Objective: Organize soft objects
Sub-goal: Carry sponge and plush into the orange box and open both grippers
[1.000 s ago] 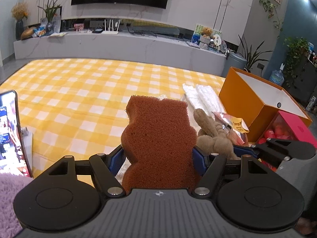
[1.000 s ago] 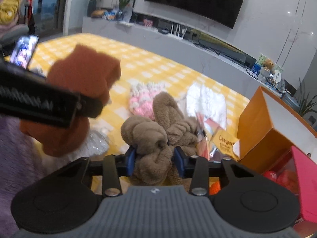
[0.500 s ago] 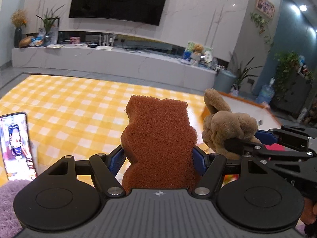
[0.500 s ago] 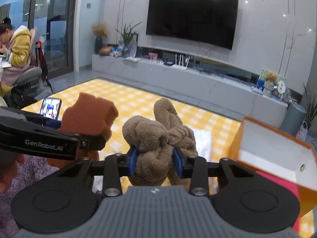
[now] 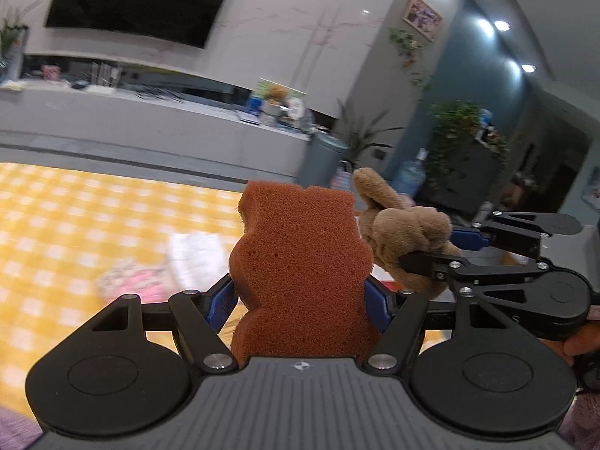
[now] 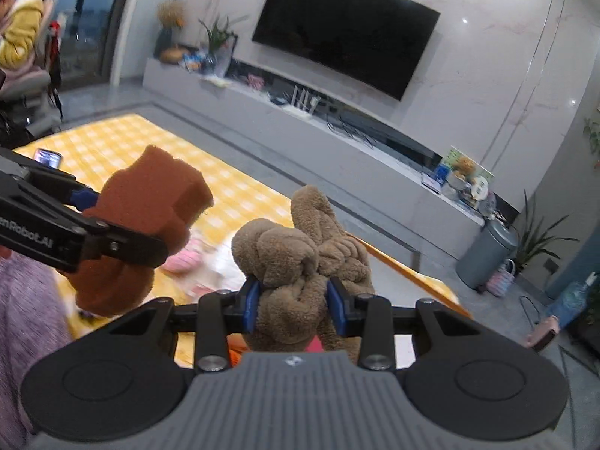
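Your left gripper (image 5: 300, 300) is squeezing a brown bear-shaped sponge (image 5: 300, 262), its blue pads pressed into the sponge's sides. Your right gripper (image 6: 294, 305) is squeezing a tan plush toy (image 6: 303, 262) around its middle, with a floppy bit sticking up. Both soft things are up in the air, side by side and nearly touching, above the yellow checked cloth (image 5: 75, 225).

Down on the yellow checked cloth, past the sponge, lie a pink fuzzy thing (image 5: 131, 281) and a white soft bundle (image 5: 195, 251). Just behind the plush toy you can see the orange edge of a box (image 6: 408, 270). That box looks like the place to put the soft things, but I can't be sure.

To do this step well, keep both squeezes firm, because soft things can slip out. Carry the plush toy over the box first, since it is closer to it. Keep the sponge a little away from the plush toy so your grippers don't bump. Lower each one right inside before you let go. Watch that floppy bit so it doesn't catch on the box edge.
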Motion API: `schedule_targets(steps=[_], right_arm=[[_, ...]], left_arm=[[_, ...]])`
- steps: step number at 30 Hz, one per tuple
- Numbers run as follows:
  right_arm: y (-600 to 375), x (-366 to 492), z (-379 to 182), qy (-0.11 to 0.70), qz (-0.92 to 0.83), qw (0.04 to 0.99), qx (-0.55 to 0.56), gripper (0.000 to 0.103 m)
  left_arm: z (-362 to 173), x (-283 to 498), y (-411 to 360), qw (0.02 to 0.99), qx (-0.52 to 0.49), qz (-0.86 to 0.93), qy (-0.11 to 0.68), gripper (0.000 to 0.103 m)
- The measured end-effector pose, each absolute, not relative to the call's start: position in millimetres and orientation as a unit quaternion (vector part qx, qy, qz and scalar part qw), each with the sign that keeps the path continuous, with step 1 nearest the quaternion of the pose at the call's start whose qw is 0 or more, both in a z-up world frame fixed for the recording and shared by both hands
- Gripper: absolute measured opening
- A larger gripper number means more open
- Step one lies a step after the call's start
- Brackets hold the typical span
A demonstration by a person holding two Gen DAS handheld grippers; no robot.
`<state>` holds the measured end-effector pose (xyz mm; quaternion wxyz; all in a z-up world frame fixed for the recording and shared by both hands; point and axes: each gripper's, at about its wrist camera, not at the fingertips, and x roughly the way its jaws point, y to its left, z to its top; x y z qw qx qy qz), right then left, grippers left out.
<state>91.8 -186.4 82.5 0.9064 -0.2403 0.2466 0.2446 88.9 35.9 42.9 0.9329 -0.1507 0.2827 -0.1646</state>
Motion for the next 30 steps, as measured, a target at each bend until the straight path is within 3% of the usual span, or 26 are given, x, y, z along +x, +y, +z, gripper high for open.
schedule_targets(steps=[11,21,30], right_arm=[[-225.3,197.5,93.8,0.313,0.202,0.895,-0.245,0.038],[-237.9,283.3,23.7,0.375,0.175,0.883,-0.221,0.038],[-252.5,323.4,-28.8,0.419,0.165,0.866,-0.216,0.038]], left_arm=[[37.4,197.8,0.0,0.908,-0.172,-0.203,0.323,0.081],[0.8,283.7,-39.2,0.885,-0.166,-0.219,0.375,0.081],[-30.6,300.1,-61.3,0.874,-0.129,-0.228,0.408,0.081]])
